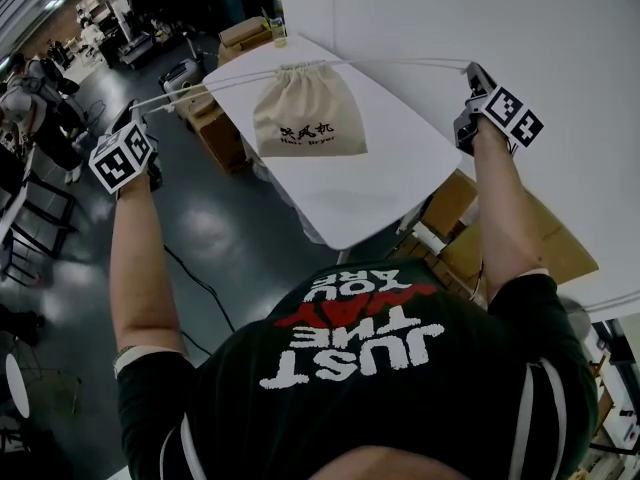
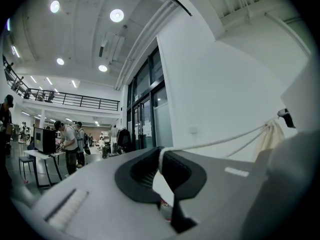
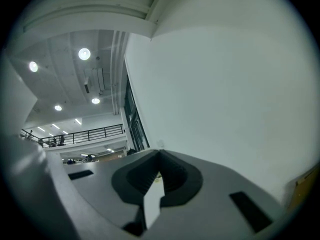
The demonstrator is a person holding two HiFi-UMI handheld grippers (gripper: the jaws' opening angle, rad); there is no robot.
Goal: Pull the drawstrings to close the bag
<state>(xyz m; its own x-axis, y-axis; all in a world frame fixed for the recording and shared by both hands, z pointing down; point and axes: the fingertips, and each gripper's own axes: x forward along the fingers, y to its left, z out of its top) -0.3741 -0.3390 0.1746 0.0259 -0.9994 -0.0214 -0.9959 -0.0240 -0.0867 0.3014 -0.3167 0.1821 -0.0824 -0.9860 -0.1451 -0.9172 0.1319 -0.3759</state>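
Note:
A beige drawstring bag [image 1: 305,113] with black print lies on the white table [image 1: 380,193], its mouth gathered at the top. White drawstrings [image 1: 200,86] run taut from the mouth to both sides. My left gripper [image 1: 138,120] is held out past the table's left edge, shut on the left cord. In the left gripper view, the cord [image 2: 220,141] leaves the closed left gripper [image 2: 161,159] and leads to the bag [image 2: 270,134]. My right gripper [image 1: 470,73] is over the table's right side, shut where the right cord ends. The right gripper [image 3: 159,170] looks toward wall and ceiling, so the bag is hidden there.
Cardboard boxes [image 1: 215,118] stand on the floor by the table's left corner, and more boxes [image 1: 470,238] sit below its right side. A black cable [image 1: 200,283] crosses the dark floor. People stand at tables [image 2: 67,144] far off to the left.

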